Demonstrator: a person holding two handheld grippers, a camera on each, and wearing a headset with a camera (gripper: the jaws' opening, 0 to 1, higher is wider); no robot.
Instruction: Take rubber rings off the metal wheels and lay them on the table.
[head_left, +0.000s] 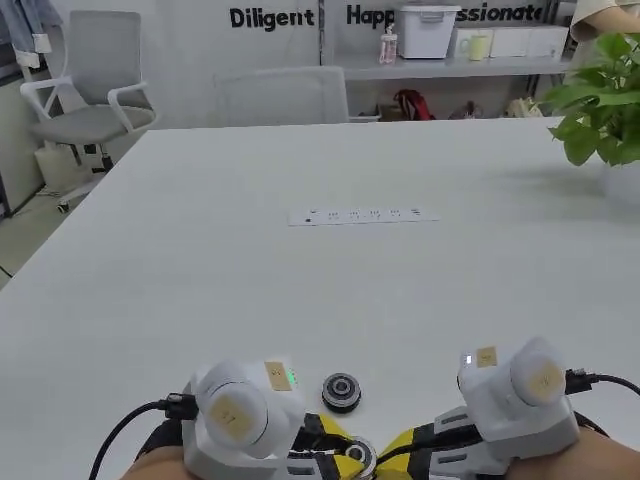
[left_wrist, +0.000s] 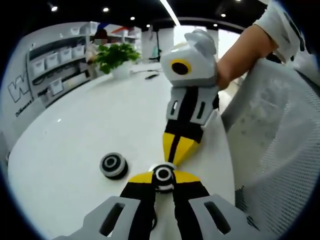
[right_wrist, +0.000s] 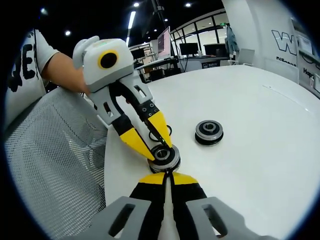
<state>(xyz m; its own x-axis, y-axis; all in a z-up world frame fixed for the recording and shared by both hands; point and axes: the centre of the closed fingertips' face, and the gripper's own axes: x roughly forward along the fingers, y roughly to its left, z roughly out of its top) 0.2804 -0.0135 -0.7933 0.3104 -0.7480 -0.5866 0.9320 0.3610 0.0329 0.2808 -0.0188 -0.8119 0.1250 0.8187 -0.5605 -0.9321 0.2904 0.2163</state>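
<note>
— So, head view: where's the wheel?
— Clamped in the left gripper, low over the table. The right gripper meets it from the opposite side. A second wheel lies just beyond both sets of tips.

— Left gripper view?
— The left gripper grasps the wheel. The right gripper, jaws pressed together, touches its rim from ahead. The second wheel lies left of the jaws.

— Right gripper view?
— The right gripper is clenched, tips at the wheel. Whether they pinch rubber, I can't tell.
</note>
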